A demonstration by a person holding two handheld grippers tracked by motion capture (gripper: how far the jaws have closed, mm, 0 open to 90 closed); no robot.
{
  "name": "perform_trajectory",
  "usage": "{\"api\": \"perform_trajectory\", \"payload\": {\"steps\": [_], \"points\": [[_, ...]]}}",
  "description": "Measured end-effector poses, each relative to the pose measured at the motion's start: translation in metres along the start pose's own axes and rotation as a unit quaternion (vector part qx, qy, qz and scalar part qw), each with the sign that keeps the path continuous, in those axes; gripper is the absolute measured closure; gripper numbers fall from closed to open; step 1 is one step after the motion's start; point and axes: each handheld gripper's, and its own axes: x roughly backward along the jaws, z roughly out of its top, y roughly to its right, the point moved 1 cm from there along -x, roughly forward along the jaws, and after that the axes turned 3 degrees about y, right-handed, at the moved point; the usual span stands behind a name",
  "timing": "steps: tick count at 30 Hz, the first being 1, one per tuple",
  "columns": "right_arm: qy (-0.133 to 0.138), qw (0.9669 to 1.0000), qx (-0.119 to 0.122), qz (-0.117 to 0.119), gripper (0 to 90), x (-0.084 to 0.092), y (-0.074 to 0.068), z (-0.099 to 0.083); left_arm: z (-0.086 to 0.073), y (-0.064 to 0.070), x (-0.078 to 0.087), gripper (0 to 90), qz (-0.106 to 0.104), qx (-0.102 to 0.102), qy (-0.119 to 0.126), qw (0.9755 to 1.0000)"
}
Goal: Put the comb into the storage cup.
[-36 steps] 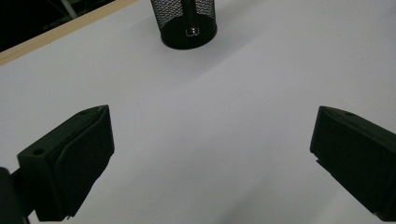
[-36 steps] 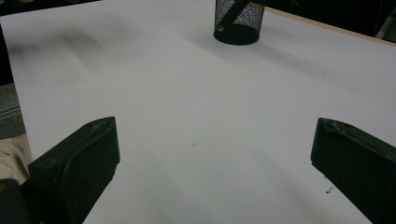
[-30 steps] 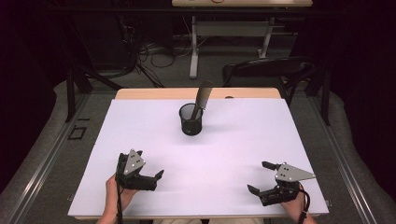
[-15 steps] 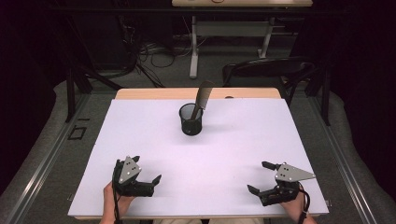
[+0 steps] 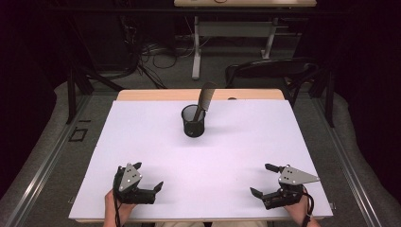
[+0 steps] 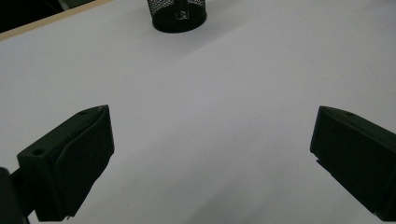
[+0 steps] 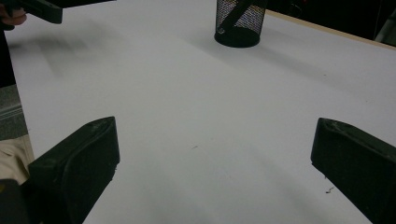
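A black mesh cup (image 5: 194, 121) stands on the white table top (image 5: 142, 142) toward the back middle, and a dark flat tool (image 5: 206, 96) leans out of it to the right. My left gripper (image 5: 149, 175) is open and holds nothing near the front left edge. My right gripper (image 5: 261, 179) is also open and holds nothing near the front right edge. Both are far from the cup. In the left gripper view the wide-apart gripper (image 6: 212, 158) points at the cup (image 6: 177, 16). The right gripper view has its gripper (image 7: 212, 163) spread wide, with the cup (image 7: 239, 23) far ahead.
Beyond the table's wooden back edge (image 5: 156, 94) a black chair (image 5: 269, 71) stands at the right. A pale desk frame (image 5: 236, 33) and floor cables (image 5: 156, 52) lie farther back. The left gripper's body (image 7: 37, 9) crosses the top left of the right gripper view.
My left gripper has drawn back a little toward the front edge, still open. The right gripper and the cup have not moved.
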Motion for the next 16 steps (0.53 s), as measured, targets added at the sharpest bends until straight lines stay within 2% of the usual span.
{"api": "perform_trajectory", "payload": {"steps": [16], "points": [[0.0,1.0,-0.001,-0.001,0.7,0.0002,0.001,-0.0007,-0.002,-0.0004,0.0,0.0,-0.007,0.007,0.0,1.0]]}}
